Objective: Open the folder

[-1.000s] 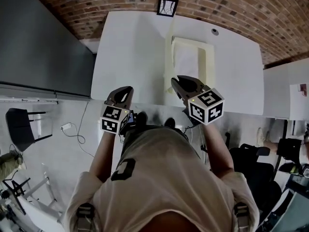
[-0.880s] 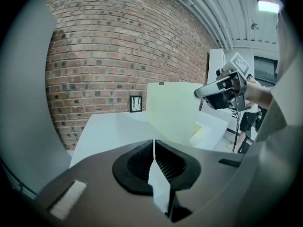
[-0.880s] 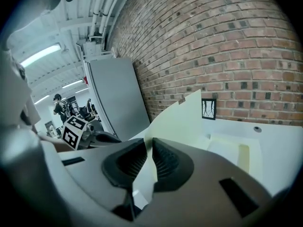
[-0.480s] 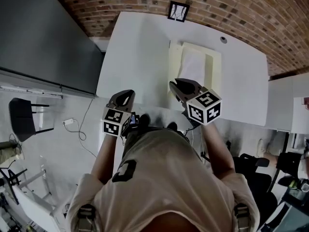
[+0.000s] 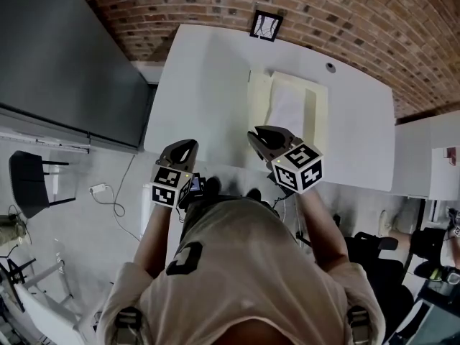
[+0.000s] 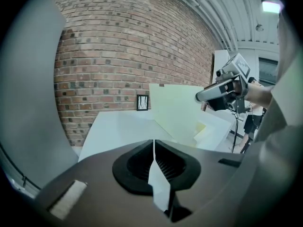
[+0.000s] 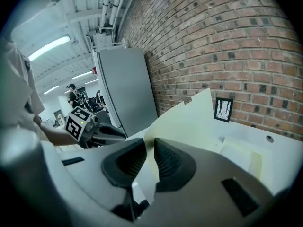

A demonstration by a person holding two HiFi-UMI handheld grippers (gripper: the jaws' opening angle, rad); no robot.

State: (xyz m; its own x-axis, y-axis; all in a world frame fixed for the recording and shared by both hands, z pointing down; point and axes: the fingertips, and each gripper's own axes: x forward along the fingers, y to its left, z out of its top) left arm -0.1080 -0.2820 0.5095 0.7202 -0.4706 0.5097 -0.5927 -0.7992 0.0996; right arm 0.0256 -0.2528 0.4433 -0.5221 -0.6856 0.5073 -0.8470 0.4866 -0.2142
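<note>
A pale yellow folder lies on the white table with white paper inside. Its front cover stands lifted off the paper, and its near edge runs between the jaws of my right gripper, which is shut on it. The left gripper view shows the raised cover with the right gripper at its edge. My left gripper hovers at the table's near edge, left of the folder, shut and empty.
A small framed picture leans on the brick wall at the table's far edge. A cable hole sits beside the folder's far corner. A tall grey cabinet stands left of the table. Chairs stand on the floor.
My right gripper has drifted a little to the left with the folder cover in its jaws. The left gripper has shifted slightly beside the table's near edge. Both stay shut.
</note>
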